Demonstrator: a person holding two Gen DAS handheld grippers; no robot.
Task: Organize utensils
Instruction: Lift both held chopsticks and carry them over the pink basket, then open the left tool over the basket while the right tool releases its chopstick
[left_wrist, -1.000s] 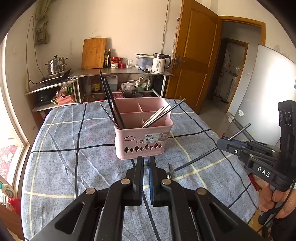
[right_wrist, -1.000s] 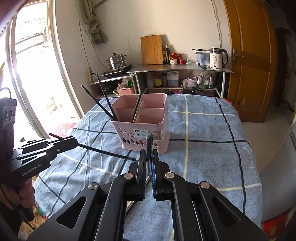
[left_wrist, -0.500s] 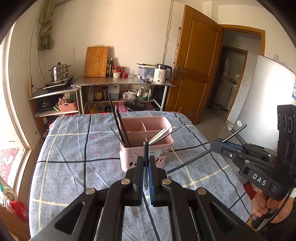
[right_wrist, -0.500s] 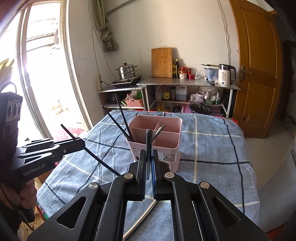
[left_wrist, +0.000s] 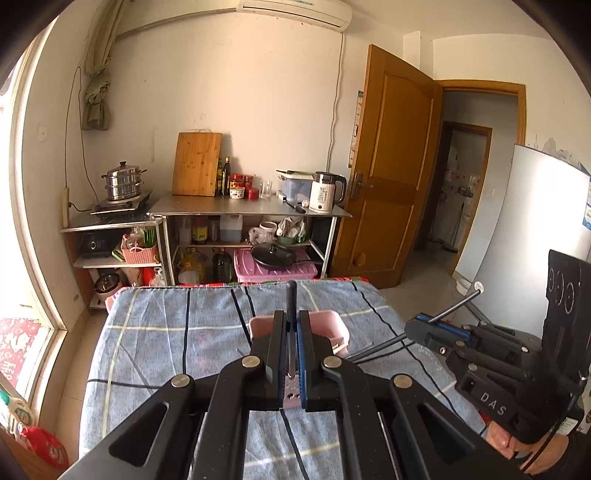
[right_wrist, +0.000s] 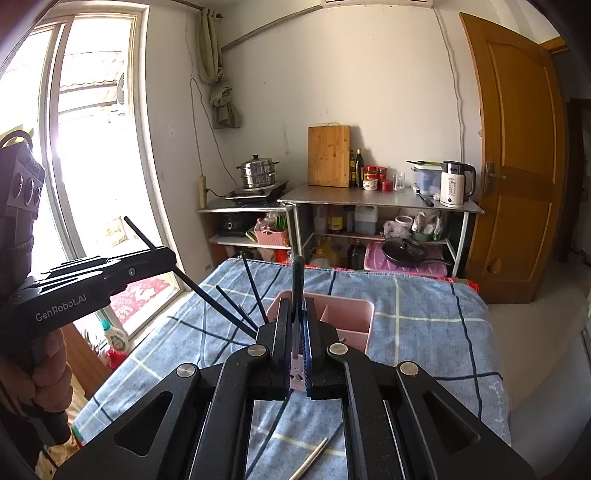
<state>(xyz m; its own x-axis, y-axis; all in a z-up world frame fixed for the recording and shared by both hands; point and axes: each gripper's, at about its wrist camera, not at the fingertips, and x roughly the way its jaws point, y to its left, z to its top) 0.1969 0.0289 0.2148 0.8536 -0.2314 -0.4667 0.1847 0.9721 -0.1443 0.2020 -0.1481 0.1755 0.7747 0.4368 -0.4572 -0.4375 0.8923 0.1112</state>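
The pink utensil caddy stands on the blue checked cloth, mostly hidden behind my fingers in both views. My left gripper is shut on a thin black chopstick that sticks up past the fingertips. In the right wrist view, my left gripper hangs at the left, its chopstick slanting down toward the caddy. My right gripper is shut on a dark chopstick. In the left wrist view, my right gripper grips a chopstick with a pale tip. Black chopsticks lean out of the caddy's left side.
A metal utensil lies on the cloth near the front edge. Beyond the table's far edge stands a steel shelf with a kettle and cutting board. A wooden door and white fridge are at the right. A hand holds the left gripper.
Both grippers have risen and tilted upward, each still holding its chopstick. The caddy has dropped lower in both views and is now largely covered by the fingers.
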